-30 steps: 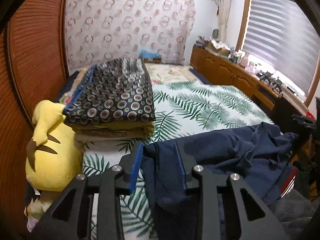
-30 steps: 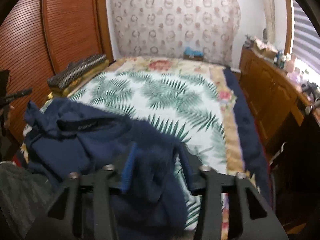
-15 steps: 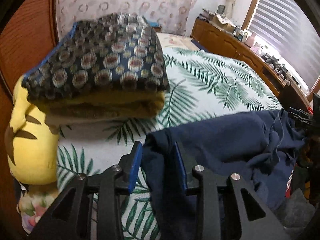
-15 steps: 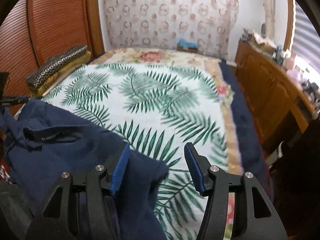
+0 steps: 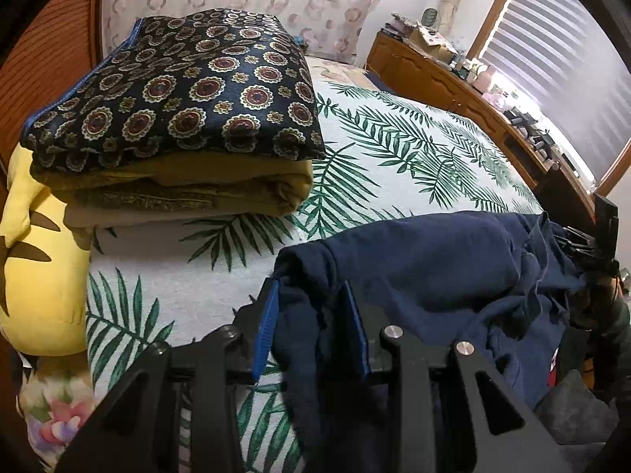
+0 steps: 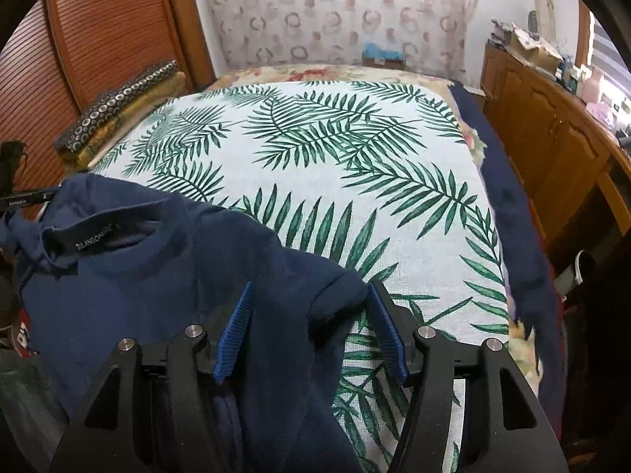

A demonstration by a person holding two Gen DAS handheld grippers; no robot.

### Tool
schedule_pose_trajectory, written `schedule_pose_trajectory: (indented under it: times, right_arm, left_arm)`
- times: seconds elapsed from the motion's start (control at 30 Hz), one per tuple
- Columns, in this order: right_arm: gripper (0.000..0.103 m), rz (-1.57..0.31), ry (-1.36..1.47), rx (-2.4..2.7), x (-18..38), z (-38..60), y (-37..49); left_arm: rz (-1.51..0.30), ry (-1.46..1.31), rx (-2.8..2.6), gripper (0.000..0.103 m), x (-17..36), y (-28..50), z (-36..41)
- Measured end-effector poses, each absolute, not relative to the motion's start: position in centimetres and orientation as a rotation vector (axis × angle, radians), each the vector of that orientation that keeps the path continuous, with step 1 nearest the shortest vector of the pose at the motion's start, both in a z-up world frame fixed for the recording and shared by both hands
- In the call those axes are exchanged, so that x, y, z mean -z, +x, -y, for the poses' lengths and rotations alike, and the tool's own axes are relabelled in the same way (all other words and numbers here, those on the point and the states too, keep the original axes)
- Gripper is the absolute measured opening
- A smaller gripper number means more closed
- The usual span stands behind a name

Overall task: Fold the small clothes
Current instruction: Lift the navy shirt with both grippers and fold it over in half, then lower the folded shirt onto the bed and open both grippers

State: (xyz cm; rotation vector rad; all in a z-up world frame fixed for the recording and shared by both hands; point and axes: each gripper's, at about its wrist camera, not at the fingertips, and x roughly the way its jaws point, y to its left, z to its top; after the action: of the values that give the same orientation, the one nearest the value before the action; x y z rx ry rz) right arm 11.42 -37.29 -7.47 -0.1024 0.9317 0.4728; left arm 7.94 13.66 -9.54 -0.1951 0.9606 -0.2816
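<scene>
Right claw [image 6: 311, 327] opening, apart; left claw [image 5: 311, 327] clamped on rumpled navy shirt [image 6: 130, 276].

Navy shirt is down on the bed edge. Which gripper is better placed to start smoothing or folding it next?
Probably the left. The left gripper is clamped on a corner of the navy shirt, so it can pull straight away. The right gripper has just been opening; the fabric lies loose between its jaws, so it must regrip first.

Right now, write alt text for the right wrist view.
The right gripper, open after widening its jaws, straddles a corner of a navy shirt lying on a palm-leaf bedspread. Folded patterned blankets sit far left beside a wooden wardrobe.
</scene>
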Motion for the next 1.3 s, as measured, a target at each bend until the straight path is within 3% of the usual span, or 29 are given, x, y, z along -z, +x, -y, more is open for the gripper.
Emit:
schedule_pose_trajectory:
  times: [0.17,0.23,0.3,0.33,0.4,0.53,0.97,1.3]
  right_arm:
    - [0.060,-0.930,-0.110,-0.476,7.5,37.2,11.4]
    - [0.051,-0.927,-0.112,-0.496,7.5,36.9,11.3]
    - [0.029,-0.928,-0.099,-0.539,7.5,36.7,11.1]
    - [0.024,-0.931,-0.089,-0.558,7.5,36.5,11.1]
    - [0.018,-0.924,-0.088,-0.564,7.3,36.3,10.9]
    - [0.014,-0.825,-0.050,-0.510,5.2,36.7,9.6]
    - [0.013,-0.478,-0.060,-0.559,-10.9,37.1,3.3]
    - [0.012,-0.245,-0.168,-0.529,-22.9,38.1,-0.8]
  left_arm:
    - [-0.957,-0.215,0.320,0.033,9.4,8.0,-13.7]
    - [-0.952,-0.216,0.317,0.033,9.4,8.1,-13.6]
    - [-0.950,-0.204,0.317,0.032,9.3,8.6,-12.9]
    - [-0.944,-0.193,0.328,0.015,9.2,8.5,-12.5]
    - [-0.904,-0.172,0.348,0.010,8.7,8.2,-11.7]
    - [-0.787,-0.178,0.355,0.008,5.4,6.5,-10.9]
    - [-0.367,-0.131,0.405,0.007,-11.7,0.7,-12.4]
    - [-0.146,-0.125,0.390,0.007,-19.4,-3.1,-14.6]
